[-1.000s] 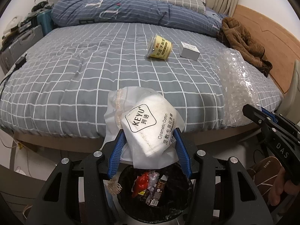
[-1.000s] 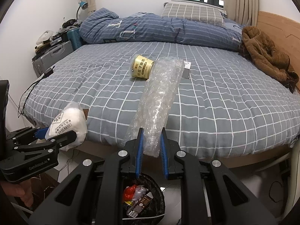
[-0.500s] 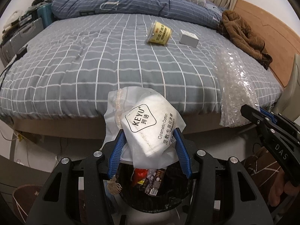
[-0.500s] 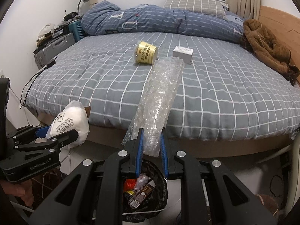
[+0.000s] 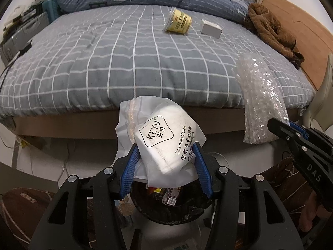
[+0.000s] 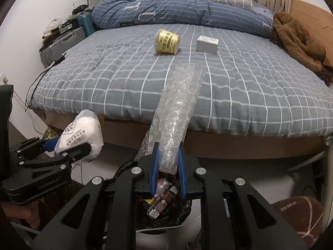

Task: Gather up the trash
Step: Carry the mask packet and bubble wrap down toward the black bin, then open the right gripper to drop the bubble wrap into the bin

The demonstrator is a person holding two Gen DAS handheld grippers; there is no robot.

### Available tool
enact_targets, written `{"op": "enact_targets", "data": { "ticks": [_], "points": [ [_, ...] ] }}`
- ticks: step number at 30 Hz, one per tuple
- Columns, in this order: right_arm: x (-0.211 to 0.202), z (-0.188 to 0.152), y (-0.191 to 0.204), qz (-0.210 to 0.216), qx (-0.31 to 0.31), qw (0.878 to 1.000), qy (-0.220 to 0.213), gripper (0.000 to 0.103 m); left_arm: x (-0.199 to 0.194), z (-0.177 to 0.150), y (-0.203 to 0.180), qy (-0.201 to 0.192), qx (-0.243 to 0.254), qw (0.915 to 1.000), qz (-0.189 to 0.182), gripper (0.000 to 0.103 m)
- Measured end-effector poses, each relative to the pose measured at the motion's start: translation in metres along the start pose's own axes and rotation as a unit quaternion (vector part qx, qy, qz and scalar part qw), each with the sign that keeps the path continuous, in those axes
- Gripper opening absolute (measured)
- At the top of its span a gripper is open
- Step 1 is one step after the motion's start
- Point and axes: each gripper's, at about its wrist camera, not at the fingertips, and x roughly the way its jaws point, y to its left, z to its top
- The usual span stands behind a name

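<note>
White plastic pouch of cotton pads [image 5: 166, 143], printed "KEYU" and "Cosmetic Cotton" with Chinese characters: clamped between the blue pads of the left gripper [image 5: 165, 156], hanging above the black-lined trash bin [image 5: 172, 210].

Clear bubble wrap [image 6: 174, 120], one long strip: pinched at its lower end between the blue pads of the right gripper [image 6: 168, 158], the rest rising up over the bed edge. Below it the same bin [image 6: 164, 200], holding wrappers, one with a barcode.

Change against the earlier frames: both grippers have come down and drawn back from the bed [image 6: 239, 87]; the mattress edge and wooden frame now sit higher in both views, and the floor under the bed shows. The bin has slid further under each load. Both grips are unchanged.

Remaining on the grey checked cover: yellow cup [image 6: 166, 41] on its side, label in Chinese, not readable; small white box [image 6: 207, 44] just beside it. Brown garment [image 6: 299, 43] at the wooden headboard side.

Other lettering: "DAS" on the right gripper body in the left view; partial "GenRobot" on the left gripper body in the right view.
</note>
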Motion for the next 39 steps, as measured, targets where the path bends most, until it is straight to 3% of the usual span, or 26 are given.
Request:
{"op": "enact_targets", "data": {
  "ticks": [11,18,34,37,39],
  "points": [
    [0.055,-0.029,-0.005,-0.015,-0.009,0.998,0.065,0.016,0.049,-0.017,0.011,0.049,-0.006,0.9988,-0.002,0.051],
    [0.087,-0.035,-0.002,-0.005,-0.012,0.995,0.100,0.016,0.074,-0.019,0.017,0.060,-0.003,0.9982,0.009,0.051],
    [0.127,-0.042,0.035,0.018,-0.038,0.989,0.141,0.017,0.084,-0.041,0.067,0.077,-0.045,0.9955,0.032,0.051],
    [0.129,-0.042,0.040,0.018,-0.044,0.989,0.140,0.019,0.086,-0.043,0.073,0.079,-0.047,0.9952,0.034,0.051],
    [0.128,-0.041,0.039,0.015,-0.042,0.990,0.133,0.038,0.086,-0.045,0.075,0.079,-0.047,0.9952,0.032,0.051]
  ]
}}
